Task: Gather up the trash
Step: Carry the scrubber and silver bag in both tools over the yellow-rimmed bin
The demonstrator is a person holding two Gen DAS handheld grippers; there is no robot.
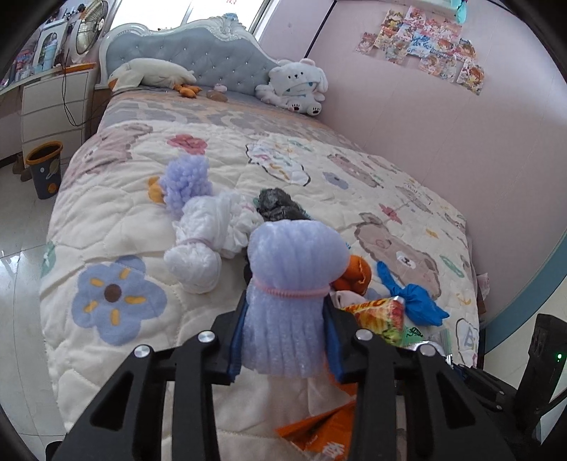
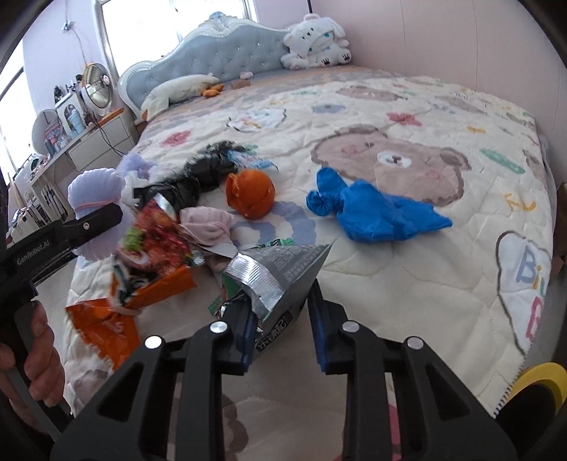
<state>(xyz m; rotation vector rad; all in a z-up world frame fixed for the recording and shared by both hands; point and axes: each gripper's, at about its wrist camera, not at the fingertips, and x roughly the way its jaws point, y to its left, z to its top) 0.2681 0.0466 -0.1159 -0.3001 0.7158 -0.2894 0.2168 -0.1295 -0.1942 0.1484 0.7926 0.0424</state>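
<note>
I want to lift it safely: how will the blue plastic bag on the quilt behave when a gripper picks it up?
The blue plastic bag looks thin and crumpled, so it is probably very light and floppy, and would hang limp. Its knotted end seems the firmest place to pinch. It lies flat on the quilt, so it is unlikely to roll.

Bright daylight from the blown-out window behind the headboard. Soft shadows, sharp centre. Fisheye bends edges, dark corners.

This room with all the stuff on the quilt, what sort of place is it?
Most likely a child's bedroom: a bed with a tufted headboard and cartoon bear quilt, a plush toy by the pillow, and cartoon pictures stuck on the pink wall.
</note>
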